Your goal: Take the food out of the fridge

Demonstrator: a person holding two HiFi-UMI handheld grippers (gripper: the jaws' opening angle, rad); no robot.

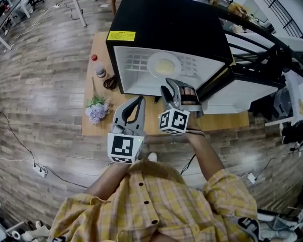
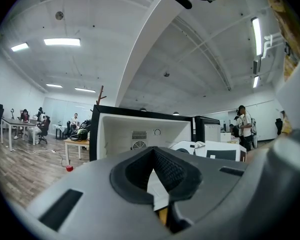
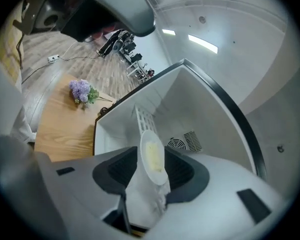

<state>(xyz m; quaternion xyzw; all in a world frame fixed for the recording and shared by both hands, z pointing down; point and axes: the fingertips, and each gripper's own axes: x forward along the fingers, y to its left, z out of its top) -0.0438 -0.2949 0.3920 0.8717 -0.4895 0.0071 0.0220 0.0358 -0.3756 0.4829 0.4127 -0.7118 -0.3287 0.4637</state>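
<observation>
— While the fridge (image 1: 171, 19), at the tabletop's (image 1: 98, 128) far edge, stands open, where's the food (image 1: 164, 64)?
— On a plate (image 1: 152, 68) at the shelf's (image 1: 134, 62) middle, untouched.
— And the grippers?
— Right gripper (image 1: 172, 86) gapes wide, empty, before the opening; left gripper (image 1: 139, 101) is closed on nothing.

The wooden table (image 1: 93, 127) carries the open fridge (image 1: 166, 24), a red-capped bottle (image 1: 98, 67), a coiled cord (image 1: 110, 82) and purple flowers (image 1: 97, 110).
</observation>
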